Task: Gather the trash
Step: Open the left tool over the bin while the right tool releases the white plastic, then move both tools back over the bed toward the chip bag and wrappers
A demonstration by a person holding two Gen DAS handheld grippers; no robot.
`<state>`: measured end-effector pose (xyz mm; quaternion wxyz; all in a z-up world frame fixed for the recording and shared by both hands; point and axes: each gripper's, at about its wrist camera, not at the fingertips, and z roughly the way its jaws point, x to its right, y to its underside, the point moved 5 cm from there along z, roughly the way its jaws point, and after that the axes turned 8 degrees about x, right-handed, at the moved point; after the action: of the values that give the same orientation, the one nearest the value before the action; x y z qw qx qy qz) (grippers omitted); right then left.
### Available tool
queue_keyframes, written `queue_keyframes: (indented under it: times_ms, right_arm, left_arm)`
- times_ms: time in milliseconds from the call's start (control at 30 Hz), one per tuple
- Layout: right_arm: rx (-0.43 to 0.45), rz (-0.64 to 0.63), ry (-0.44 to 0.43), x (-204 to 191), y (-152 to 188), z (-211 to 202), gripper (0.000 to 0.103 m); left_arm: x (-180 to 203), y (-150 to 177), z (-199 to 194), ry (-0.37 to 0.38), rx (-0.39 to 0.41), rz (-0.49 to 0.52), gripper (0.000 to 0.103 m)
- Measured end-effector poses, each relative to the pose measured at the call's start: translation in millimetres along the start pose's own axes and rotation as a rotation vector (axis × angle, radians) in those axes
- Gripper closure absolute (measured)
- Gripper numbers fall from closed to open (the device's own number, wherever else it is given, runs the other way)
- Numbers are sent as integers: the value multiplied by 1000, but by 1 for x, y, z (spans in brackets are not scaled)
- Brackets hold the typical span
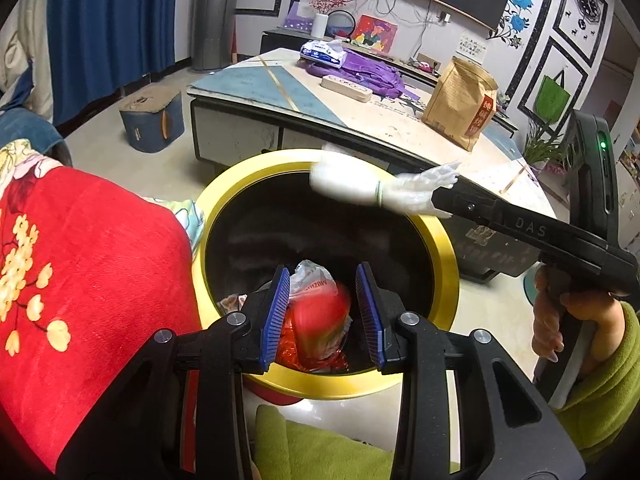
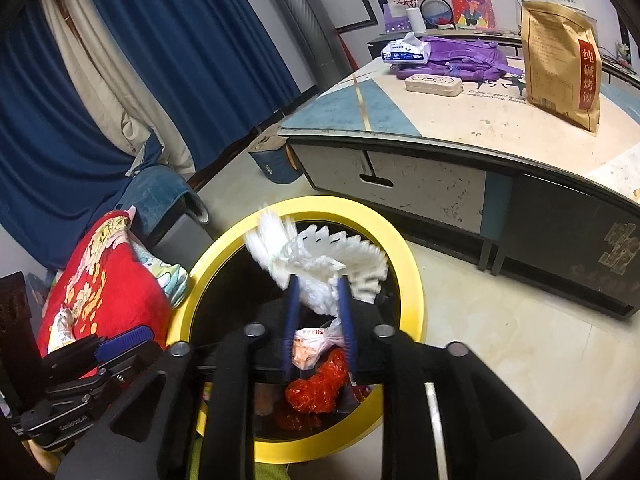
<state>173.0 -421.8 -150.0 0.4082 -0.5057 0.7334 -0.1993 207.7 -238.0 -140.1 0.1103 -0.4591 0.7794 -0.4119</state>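
The right hand-held gripper [image 2: 319,312] is clenched on a white foam net [image 2: 320,260], holding it over the mouth of the yellow-rimmed bin [image 2: 416,280]; in the left wrist view the same net [image 1: 360,186] hangs above the far side of the bin [image 1: 444,248], blurred with motion. The left hand-held gripper [image 1: 323,312] stands released above the near side of the bin, nothing pinched between its blue pads, and a blurred red item [image 1: 320,320] shows between them, seemingly dropping onto the trash below. Red plastic [image 2: 318,390] and a crumpled printed bag [image 2: 312,346] already lie at the bottom, so the task looks well along; the net has yet to be let go. Whether more trash waits is hard to judge: the counter [image 2: 500,120] bears a brown paper bag [image 2: 560,60], tissues and a purple bag that may simply belong there. The bin's floor is partly hidden by both grippers, and the floor near the red blanket [image 1: 92,272] is cut off.
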Motion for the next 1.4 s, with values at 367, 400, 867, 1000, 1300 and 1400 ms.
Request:
queue_keyframes:
  times_ms: [367,400,867,1000,1300,1400]
  right_arm:
    - [25,11,16,3,-4,-7,55]
    - [31,11,19,3,-5,-8,53]
    - [115,-13,54,-9,-20,-31,16]
    - [135,-16,58,-14,-24,-38,13]
    - [160,-42,60,-31,-29,-51,7]
    - [163,-56,56,-39,-29,-54,7]
  left_arm:
    - [-4,-7,-19,-30,52,-23,35]
    - [-5,-8,-21,-33,58,-27,25]
    - [-7,-23,-63,-84,166,-22,11]
    - [-3,-24,-74,-78,188,-1,11]
    - [-4,-27,-100,-88,247,2,11]
    - [-7,-27,-109,-97,267,-2,11]
